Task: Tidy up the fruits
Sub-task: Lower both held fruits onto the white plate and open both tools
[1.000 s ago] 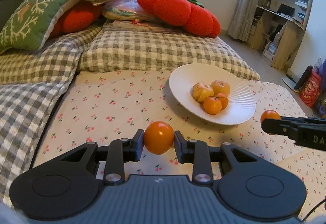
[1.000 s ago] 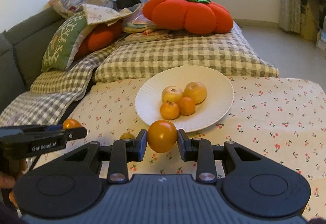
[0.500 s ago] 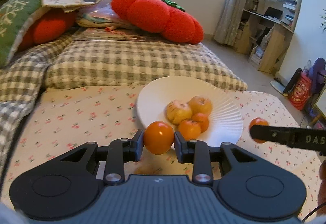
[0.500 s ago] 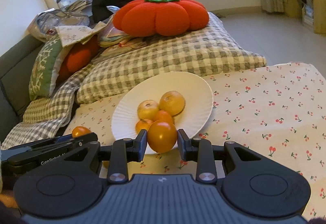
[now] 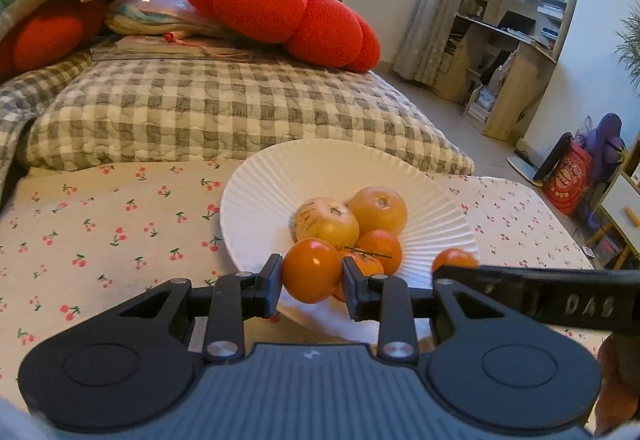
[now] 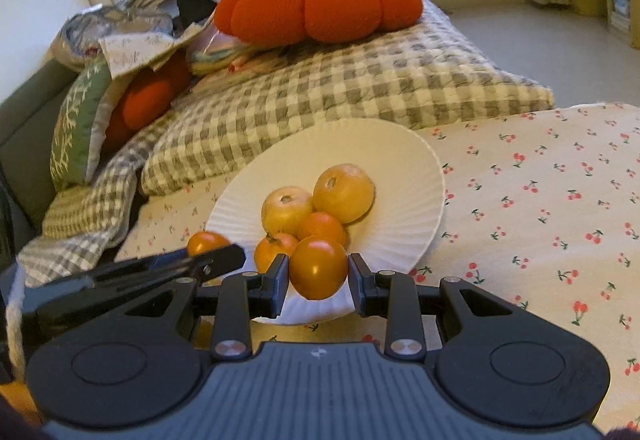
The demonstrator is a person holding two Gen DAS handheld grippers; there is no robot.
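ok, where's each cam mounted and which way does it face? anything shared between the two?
Left wrist: on the left gripper, facing down its fingers at the white plate; shows its clamped orange fruit, plus the right gripper entering from the right.
Right wrist: on the right gripper, facing the plate; shows its clamped orange fruit, left gripper at left.
Shared: plate, fruit pile, red pumpkin cushion.

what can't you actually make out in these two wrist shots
- Left wrist view: the lower orange on the white plate sits behind the orange fruit clamped in the left gripper; only a sliver shows.
- Left wrist view: the right gripper crosses side-on, so only the top of its fruit shows.
- Right wrist view: the plate's near rim is covered by the right gripper's held fruit.
- Both views: the hands are cut off by the frame edges.
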